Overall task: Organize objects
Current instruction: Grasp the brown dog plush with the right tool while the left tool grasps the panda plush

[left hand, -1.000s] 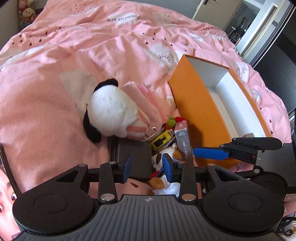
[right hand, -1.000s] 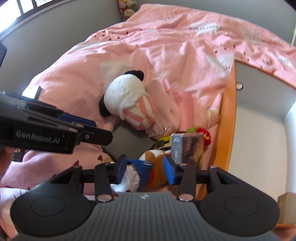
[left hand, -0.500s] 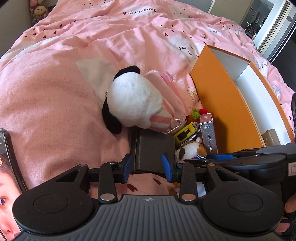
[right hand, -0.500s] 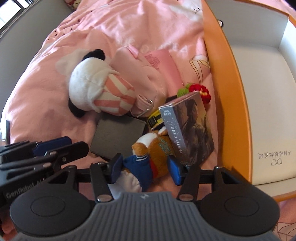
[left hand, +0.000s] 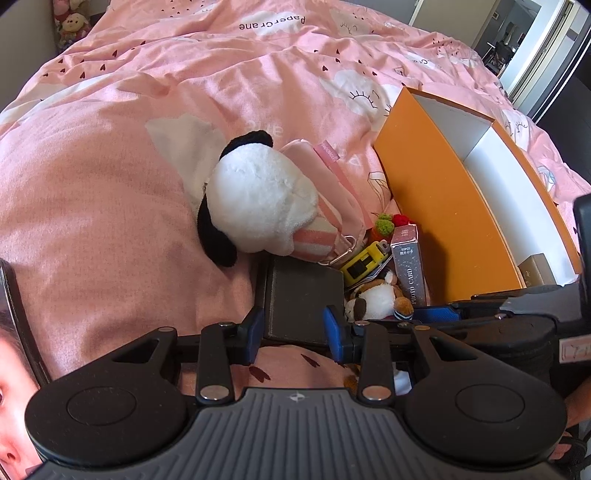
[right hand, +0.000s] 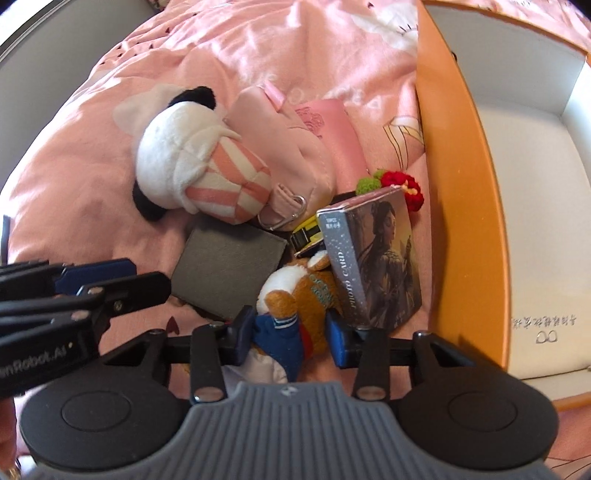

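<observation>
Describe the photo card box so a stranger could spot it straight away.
Find the big orange box on the pink bedspread. Just outside its long wall, in the pile of small toys, the photo card box leans over a brown plush. It is the only one with a painted figure on its face and "PHOTO CARD" along its silvery side.

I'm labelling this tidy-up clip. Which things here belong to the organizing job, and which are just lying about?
Job:
orange box
dark wallet
fox plush
photo card box
panda plush
yellow toy

Lying about:
pink duvet
plush toys in far corner
</observation>
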`<state>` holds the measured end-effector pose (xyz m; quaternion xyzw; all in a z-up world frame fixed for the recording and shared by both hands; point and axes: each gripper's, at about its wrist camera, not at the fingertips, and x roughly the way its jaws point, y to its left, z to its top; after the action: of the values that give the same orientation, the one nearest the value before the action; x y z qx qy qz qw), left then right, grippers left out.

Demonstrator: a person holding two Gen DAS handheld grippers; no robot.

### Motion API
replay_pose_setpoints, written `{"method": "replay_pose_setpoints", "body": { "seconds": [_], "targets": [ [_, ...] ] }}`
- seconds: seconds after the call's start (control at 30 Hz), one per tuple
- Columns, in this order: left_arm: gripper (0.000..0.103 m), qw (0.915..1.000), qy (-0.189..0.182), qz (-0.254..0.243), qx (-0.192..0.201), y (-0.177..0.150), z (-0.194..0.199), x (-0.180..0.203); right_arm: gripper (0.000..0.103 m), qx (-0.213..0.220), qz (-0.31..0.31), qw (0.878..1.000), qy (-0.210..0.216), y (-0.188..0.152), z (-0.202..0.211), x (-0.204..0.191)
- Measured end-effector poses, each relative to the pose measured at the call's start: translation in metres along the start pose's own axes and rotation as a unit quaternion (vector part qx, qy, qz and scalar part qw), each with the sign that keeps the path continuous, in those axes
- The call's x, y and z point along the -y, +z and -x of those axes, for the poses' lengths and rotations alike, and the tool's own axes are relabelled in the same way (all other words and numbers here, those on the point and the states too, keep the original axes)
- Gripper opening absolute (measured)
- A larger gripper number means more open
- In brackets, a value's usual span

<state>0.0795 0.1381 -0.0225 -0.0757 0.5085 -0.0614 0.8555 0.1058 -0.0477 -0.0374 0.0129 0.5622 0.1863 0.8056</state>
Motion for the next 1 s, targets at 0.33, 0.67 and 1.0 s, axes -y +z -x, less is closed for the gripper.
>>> {"method": "replay_pose_setpoints", "body": {
  "seconds": [0.33, 0.67, 1.0],
  "targets": [
    [0.04, 0.9996, -0.006, -0.005, 0.025, 0.005, 0.015, 0.007, 0.032, 0.04, 0.064, 0.997, 0.02, -0.005, 0.035, -0.012],
    [0.041, 0.9959, -0.036, 0.065, 0.052, 0.023, 0.022, -0.003, 0.03, 0.12, 0.115, 0.986, 0.022, 0.017, 0.068, -0.015],
    [0.059, 0.9741, -0.01, 0.213, 0.075, 0.044, -0.005, -0.011, 0.03, 0.168, 0.184, 0.968, -0.035, 0.068, 0.056, -0.002]
  ]
}}
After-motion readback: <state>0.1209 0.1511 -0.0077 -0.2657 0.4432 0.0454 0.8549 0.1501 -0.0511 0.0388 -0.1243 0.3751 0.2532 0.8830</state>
